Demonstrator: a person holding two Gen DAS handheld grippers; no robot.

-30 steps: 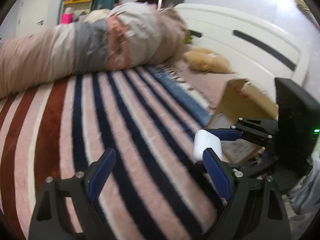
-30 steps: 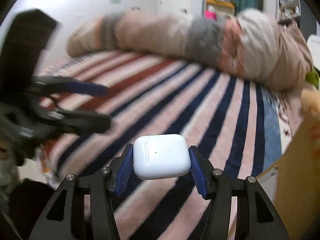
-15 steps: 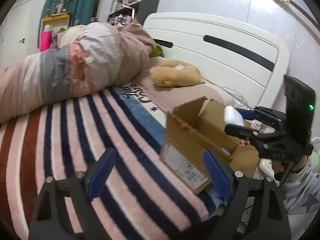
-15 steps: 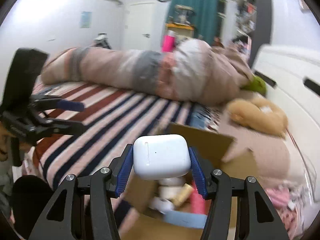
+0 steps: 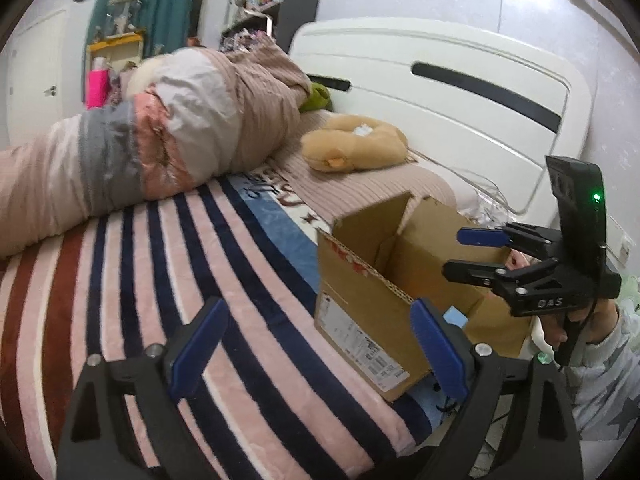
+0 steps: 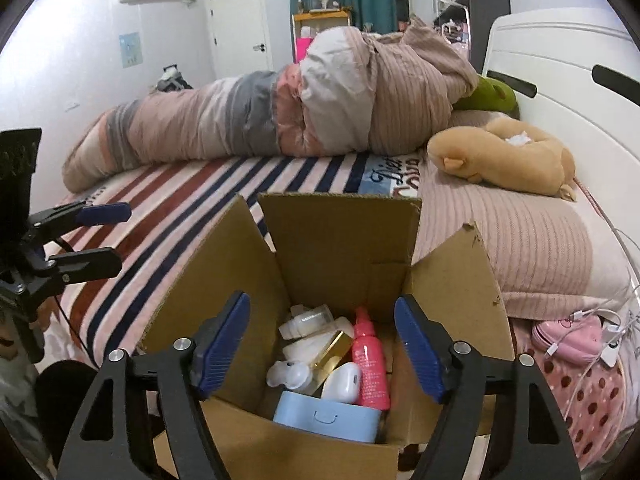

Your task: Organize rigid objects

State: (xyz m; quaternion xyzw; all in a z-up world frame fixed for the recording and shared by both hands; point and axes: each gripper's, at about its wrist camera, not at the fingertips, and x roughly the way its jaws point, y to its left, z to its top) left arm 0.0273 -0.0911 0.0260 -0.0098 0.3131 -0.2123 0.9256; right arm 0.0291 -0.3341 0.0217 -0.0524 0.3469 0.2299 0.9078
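The right gripper (image 6: 320, 344) hung with fingers wide and empty over the cardboard box (image 6: 224, 280); the white earbud case (image 6: 342, 382) lay directly below, inside. The left gripper (image 5: 316, 348), also wide, was farther left.

Home bedroom: bed w/ striped blanket (image 5: 168, 280), headboard (image 5: 460, 92), rolled duvet (image 6: 280, 116).

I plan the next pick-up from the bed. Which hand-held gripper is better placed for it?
Left. The left hand-held gripper is open over the striped blanket, while the right hand-held gripper, also open, hangs over the cardboard box.
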